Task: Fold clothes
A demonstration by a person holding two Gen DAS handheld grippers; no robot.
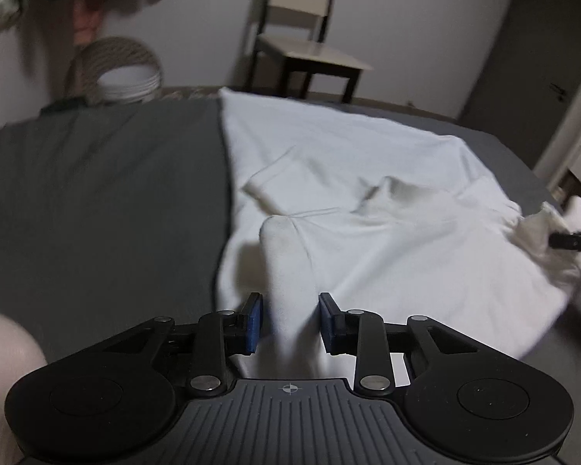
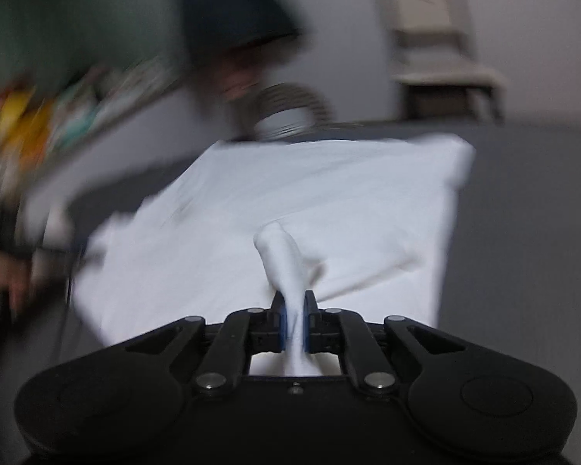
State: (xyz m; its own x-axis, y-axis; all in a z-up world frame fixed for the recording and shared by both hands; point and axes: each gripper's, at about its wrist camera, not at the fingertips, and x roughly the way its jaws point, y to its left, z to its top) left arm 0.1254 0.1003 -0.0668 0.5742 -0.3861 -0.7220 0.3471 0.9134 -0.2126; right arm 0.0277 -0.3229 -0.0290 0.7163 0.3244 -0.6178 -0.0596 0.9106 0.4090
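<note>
On the far left of the left wrist view, a round woven basket [image 1: 116,69] with a pale liner stands on the floor past the bed's far edge, below dark clothes hanging on the wall. The bed is covered by a dark grey sheet [image 1: 104,201], and most of its left half is bare. To the right of that bare stretch lies the white cotton T-shirt [image 1: 348,162], spread over the sheet with its hem toward the far edge and rumpled folds nearer the cameras. A ridge of the white fabric rises from the shirt's near left side and runs between the blue pads of the left hand-held gripper [image 1: 290,323]. The jaws stand somewhat apart around this bunched cloth, and both pads appear to touch it, so it looks held there. Beyond the bed, a dark-framed wooden chair [image 1: 310,50] with a pale seat stands against the wall. At the right edge of this view, the black tip of the other tool meets the shirt's near right corner.

The right wrist view is blurred. There the right hand-held gripper [image 2: 294,321] is clamped narrowly on a thin twisted peak of the same white T-shirt [image 2: 310,193], which spreads away from it across the bed. A hand [image 2: 4,271] shows dimly at the left edge.
</note>
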